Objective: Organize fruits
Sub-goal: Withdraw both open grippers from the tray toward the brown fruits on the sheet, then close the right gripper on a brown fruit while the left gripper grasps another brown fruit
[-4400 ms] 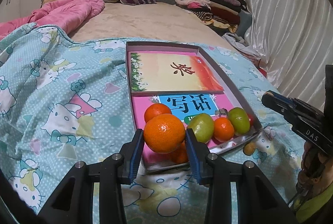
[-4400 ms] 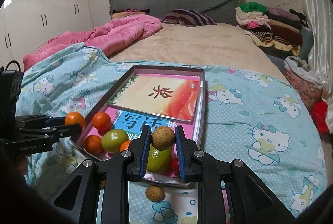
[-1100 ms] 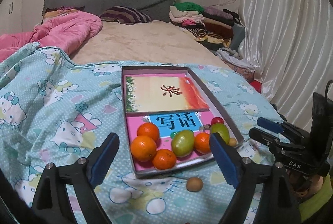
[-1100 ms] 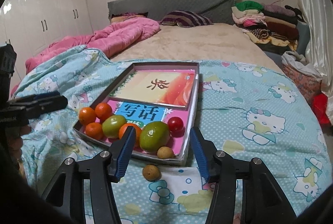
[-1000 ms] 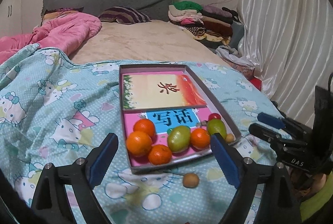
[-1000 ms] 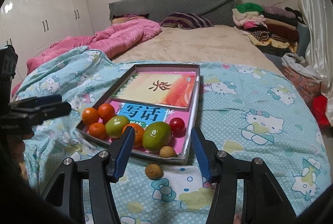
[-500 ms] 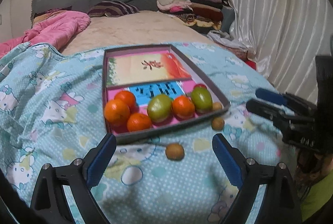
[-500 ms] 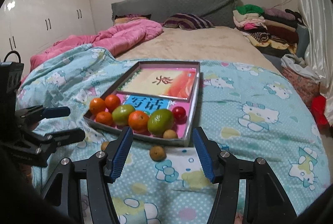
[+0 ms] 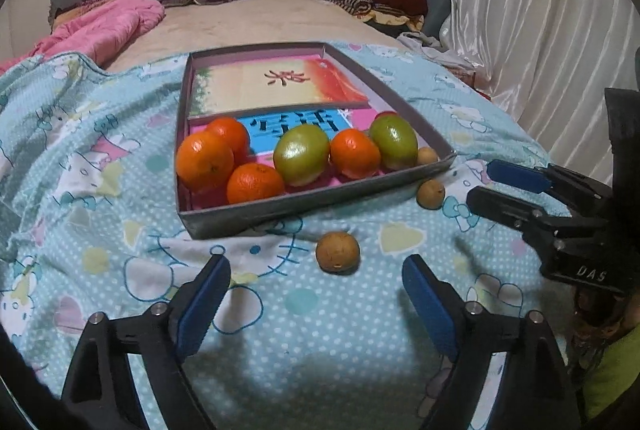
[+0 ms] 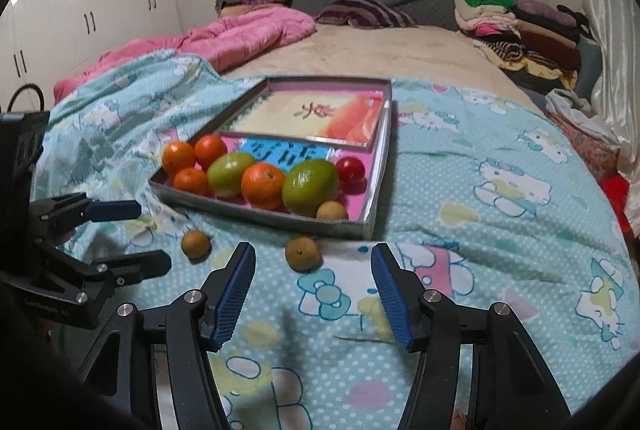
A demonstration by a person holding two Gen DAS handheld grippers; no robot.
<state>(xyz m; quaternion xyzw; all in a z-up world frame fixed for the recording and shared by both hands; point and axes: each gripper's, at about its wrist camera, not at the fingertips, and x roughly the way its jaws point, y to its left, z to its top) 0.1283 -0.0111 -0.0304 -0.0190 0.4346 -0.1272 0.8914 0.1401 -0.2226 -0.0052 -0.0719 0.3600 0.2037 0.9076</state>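
Note:
A grey tray (image 9: 320, 199) on the blanket holds several oranges (image 9: 205, 161), two green fruits (image 9: 301, 154), a red one (image 10: 350, 169) and a small brown longan (image 10: 331, 210). Two more longans lie loose on the blanket before the tray. My left gripper (image 9: 316, 280) is low over the blanket, its jaws closing, with one loose longan (image 9: 337, 252) just beyond its tips and nothing between the pads. My right gripper (image 10: 313, 270) stands open, and the other loose longan (image 10: 303, 253) lies just ahead of its fingertips, untouched.
Two books (image 10: 316, 114) fill the tray's far half. The patterned blue blanket (image 10: 500, 214) covers the bed's near end. A pink quilt (image 10: 240, 34) lies far left, folded clothes (image 10: 520, 26) far right, and a white curtain (image 9: 540, 30) hangs beside the bed.
Both grippers have sunk toward the blanket and come nearer the loose longans. The left jaws have narrowed a little. The orange and longan held seconds ago now lie in the tray.

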